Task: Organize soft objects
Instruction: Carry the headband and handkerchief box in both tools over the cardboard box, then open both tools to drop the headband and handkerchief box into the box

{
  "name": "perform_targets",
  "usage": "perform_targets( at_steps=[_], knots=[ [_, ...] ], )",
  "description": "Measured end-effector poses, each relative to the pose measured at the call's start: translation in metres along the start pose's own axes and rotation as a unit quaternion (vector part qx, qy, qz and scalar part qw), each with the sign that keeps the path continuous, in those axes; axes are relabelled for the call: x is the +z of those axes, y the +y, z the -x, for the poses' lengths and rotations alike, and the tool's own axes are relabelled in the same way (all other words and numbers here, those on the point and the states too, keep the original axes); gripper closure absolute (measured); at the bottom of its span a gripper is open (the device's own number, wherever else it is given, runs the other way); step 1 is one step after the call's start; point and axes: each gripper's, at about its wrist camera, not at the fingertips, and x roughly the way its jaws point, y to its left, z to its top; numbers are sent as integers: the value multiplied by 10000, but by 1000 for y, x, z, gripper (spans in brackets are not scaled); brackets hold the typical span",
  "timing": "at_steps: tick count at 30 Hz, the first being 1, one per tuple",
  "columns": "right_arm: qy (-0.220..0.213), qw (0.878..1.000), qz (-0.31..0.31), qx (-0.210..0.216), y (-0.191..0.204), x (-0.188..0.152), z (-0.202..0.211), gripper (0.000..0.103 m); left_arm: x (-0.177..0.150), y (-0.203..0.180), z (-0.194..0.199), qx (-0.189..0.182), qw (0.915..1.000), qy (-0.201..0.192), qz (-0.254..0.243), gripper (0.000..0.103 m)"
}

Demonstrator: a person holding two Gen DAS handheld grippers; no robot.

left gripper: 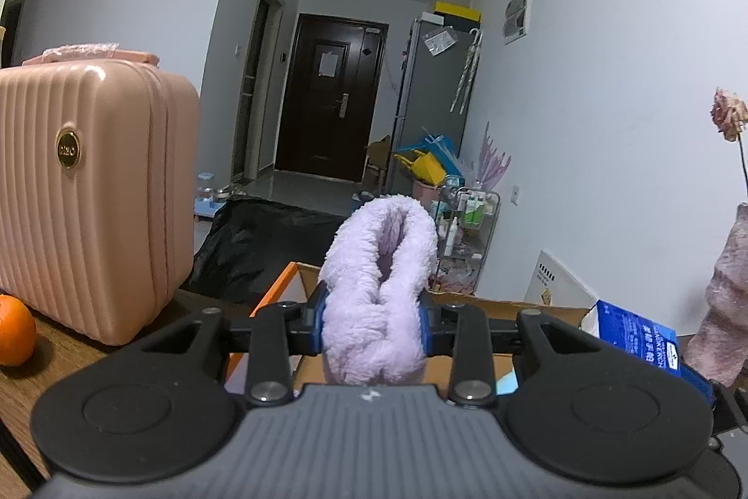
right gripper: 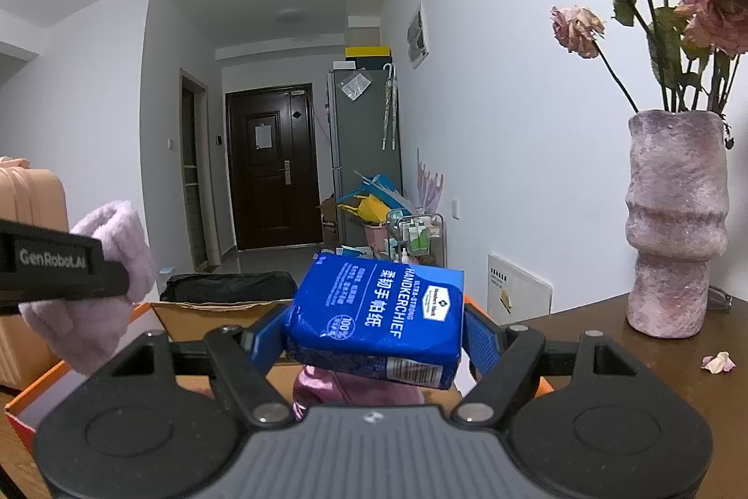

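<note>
My left gripper (left gripper: 373, 323) is shut on a fluffy lilac cloth (left gripper: 381, 279), which bulges up between the blue pads above an open cardboard box with an orange rim (left gripper: 276, 291). In the right wrist view the same cloth (right gripper: 117, 265) and the left gripper's black side show at the left. My right gripper (right gripper: 374, 335) is shut on a blue pack of paper handkerchiefs (right gripper: 378, 312), held over the box (right gripper: 210, 307). A pink shiny item (right gripper: 327, 386) lies in the box below the pack. The pack's corner (left gripper: 636, 333) shows at the right of the left wrist view.
A pink ribbed suitcase (left gripper: 89, 190) and an orange (left gripper: 14, 330) stand on the wooden table at the left. A mottled pink vase (right gripper: 673, 223) with dried roses stands at the right, a fallen petal (right gripper: 717, 361) beside it. A black bag (right gripper: 229, 286) lies beyond the box.
</note>
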Motion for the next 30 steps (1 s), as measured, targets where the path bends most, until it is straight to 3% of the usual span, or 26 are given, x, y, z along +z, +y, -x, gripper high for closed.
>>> perform_targets(
  at_steps=[14, 16, 19, 21, 23, 30],
  knots=[
    [119, 9999, 88, 60, 0, 2, -10, 26, -2, 6, -6, -24, 9999, 131, 20, 67],
    [133, 9998, 98, 76, 0, 3, -11, 26, 0, 7, -7, -77, 9998, 170, 41, 62],
    [199, 9997, 101, 95, -1, 3, -13, 21, 1, 12, -8, -91, 9996, 195, 181, 36],
    [261, 9996, 74, 87, -3, 3, -16, 7, 2, 14, -6, -53, 9996, 139, 248, 16],
    [282, 9996, 38, 56, -3, 2, -16, 0, 1, 16, -3, 24, 9995, 68, 310, 0],
    [290, 9995, -57, 69, -5, 0, -15, 0, 2, 15, -2, 212, 9993, 20, 320, 0]
  ],
)
